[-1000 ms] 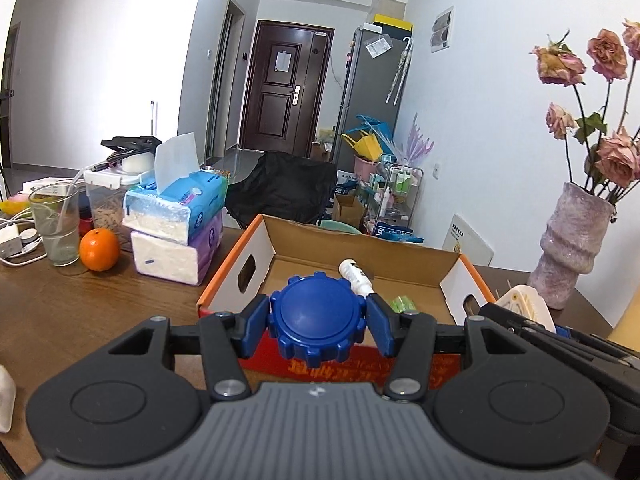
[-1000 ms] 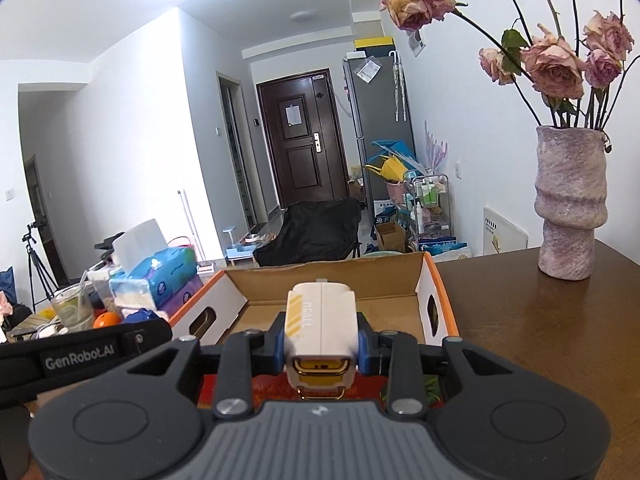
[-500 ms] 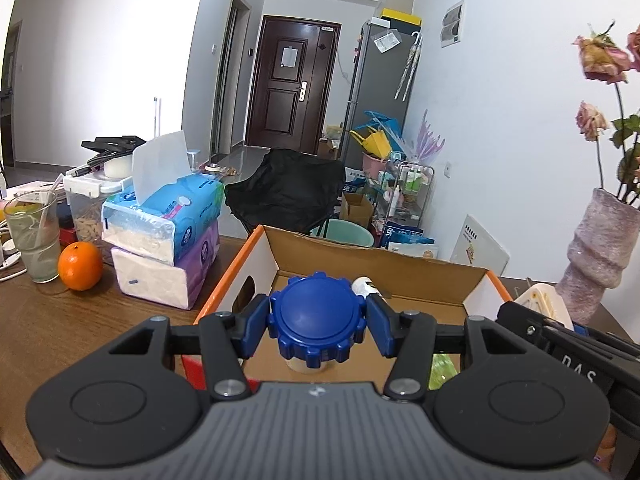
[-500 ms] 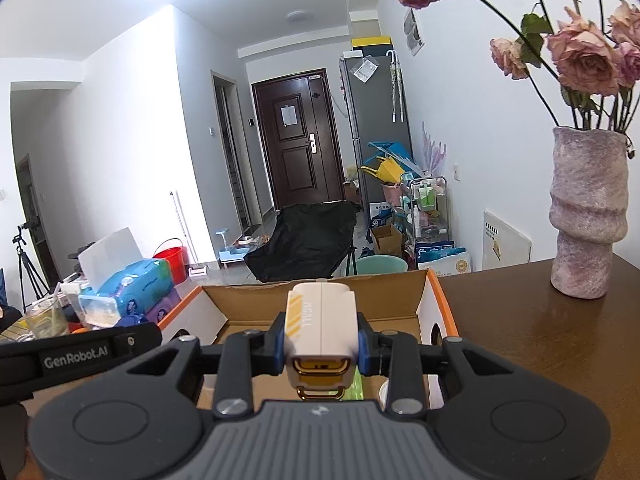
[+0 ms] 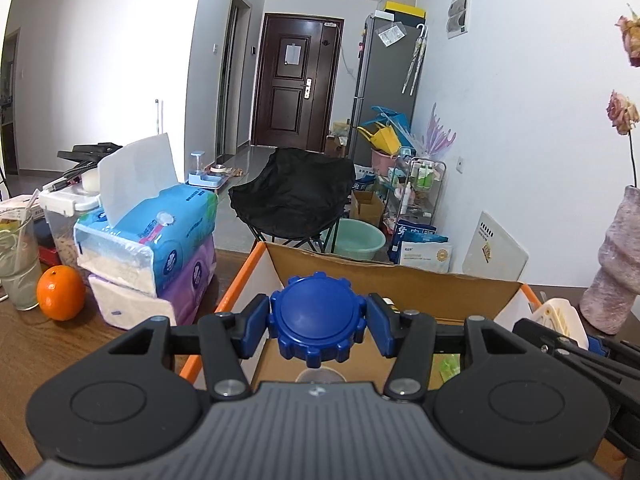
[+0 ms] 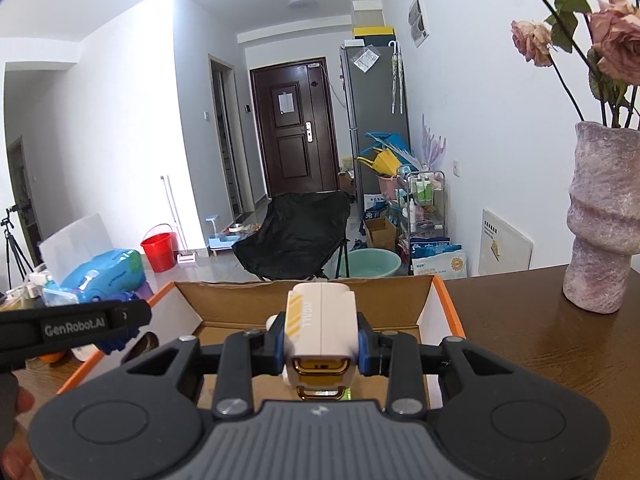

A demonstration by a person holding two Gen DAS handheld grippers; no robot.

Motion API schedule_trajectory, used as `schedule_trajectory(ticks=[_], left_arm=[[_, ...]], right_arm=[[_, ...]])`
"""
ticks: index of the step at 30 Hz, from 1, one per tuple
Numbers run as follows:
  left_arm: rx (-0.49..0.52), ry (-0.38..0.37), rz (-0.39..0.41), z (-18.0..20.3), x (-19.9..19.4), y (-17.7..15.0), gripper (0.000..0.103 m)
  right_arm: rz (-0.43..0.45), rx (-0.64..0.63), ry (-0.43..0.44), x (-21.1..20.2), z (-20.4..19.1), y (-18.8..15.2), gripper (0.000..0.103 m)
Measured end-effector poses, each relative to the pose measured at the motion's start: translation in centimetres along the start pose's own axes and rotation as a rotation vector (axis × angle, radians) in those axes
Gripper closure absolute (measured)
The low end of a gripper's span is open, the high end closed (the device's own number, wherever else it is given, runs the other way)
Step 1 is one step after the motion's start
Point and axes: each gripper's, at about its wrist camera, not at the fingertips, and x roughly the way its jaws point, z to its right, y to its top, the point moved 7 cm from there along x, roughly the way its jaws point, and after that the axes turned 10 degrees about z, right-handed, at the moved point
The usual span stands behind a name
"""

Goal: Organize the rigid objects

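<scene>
Wooden table [image 6: 540, 332] bears one cardboard box [image 6: 304, 300], two tissue packs [image 5: 152, 256]

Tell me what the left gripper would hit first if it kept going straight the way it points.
Likely the inside of the cardboard box: the left gripper, shut on the blue-capped bottle, points slightly downward over the box's near edge, so floor or far wall comes first. Depth is unclear, so the bottle's hidden bottom may touch first.

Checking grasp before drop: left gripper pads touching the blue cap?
Touching. Left wrist view: both blue pads of the left gripper press the blue cap's ridged sides, no gap.
</scene>
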Motion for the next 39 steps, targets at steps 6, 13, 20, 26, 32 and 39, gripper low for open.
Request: schedule_trajectory(ticks=[6, 13, 20, 26, 32, 39], left_arm=[[0.039, 0.006, -0.011, 0.5, 2.1, -0.5, 0.049], [0.082, 0.007, -0.040, 0.7, 3.1, -1.6, 0.048], [0.107, 0.042, -0.032, 0.5, 2.8, -1.7, 0.014], [0.092, 0.058, -0.018, 0.0, 2.4, -1.2, 0.000], [0.076, 0.066, -0.030, -0.3, 2.4, -1.1, 0.000], [0.069, 0.065, -0.028, -0.3, 2.2, -1.0, 0.000]], right_arm=[[-0.022, -0.026, -0.013, 1.5, 0.3, -0.5, 0.072], [-0.073, -0.072, -0.019, 3.1, 0.4, -2.2, 0.072], [-0.066, -0.080, -0.067, 2.9, 0.8, -2.0, 0.027], [-0.049, -0.077, -0.116, 2.8, 1.4, -1.7, 0.002], [-0.045, -0.080, -0.115, 2.6, 1.4, -1.6, 0.000], [-0.045, -0.072, -0.120, 2.3, 1.3, -1.3, 0.000]])
